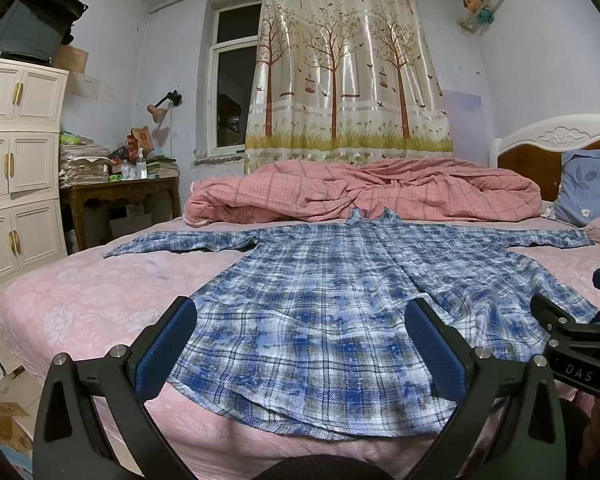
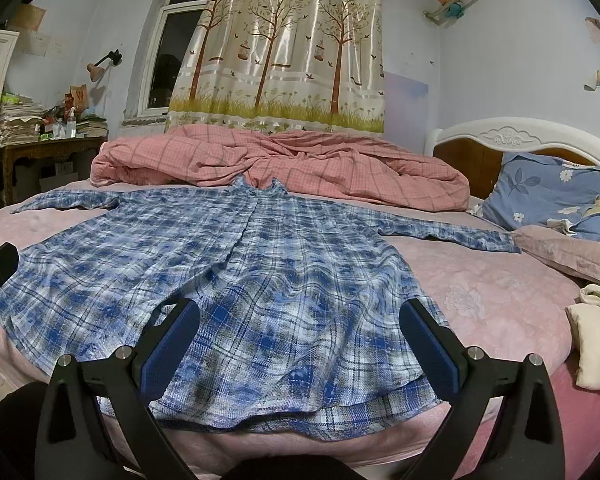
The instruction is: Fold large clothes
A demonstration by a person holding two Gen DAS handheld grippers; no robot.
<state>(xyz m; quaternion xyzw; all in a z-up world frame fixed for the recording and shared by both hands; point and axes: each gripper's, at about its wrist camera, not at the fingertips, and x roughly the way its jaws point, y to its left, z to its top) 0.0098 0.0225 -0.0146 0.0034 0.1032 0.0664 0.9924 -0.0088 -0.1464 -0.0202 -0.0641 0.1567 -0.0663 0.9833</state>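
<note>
Pink bed (image 1: 80, 304) carries the plaid shirt (image 1: 324, 300), spread flat with sleeves out, ready for folding. Left tongs (image 1: 300, 344) and right tongs (image 2: 300, 340) hover wide apart, empty, hem just ahead of both. Rumpled quilt (image 2: 300, 160) lies beyond the collar.

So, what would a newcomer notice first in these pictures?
First the blue plaid shirt, spread flat on the pink bed with both sleeves out. Behind it lies a crumpled pink quilt, under a curtain printed with trees. The left gripper and the right gripper are both open near the hem.
</note>
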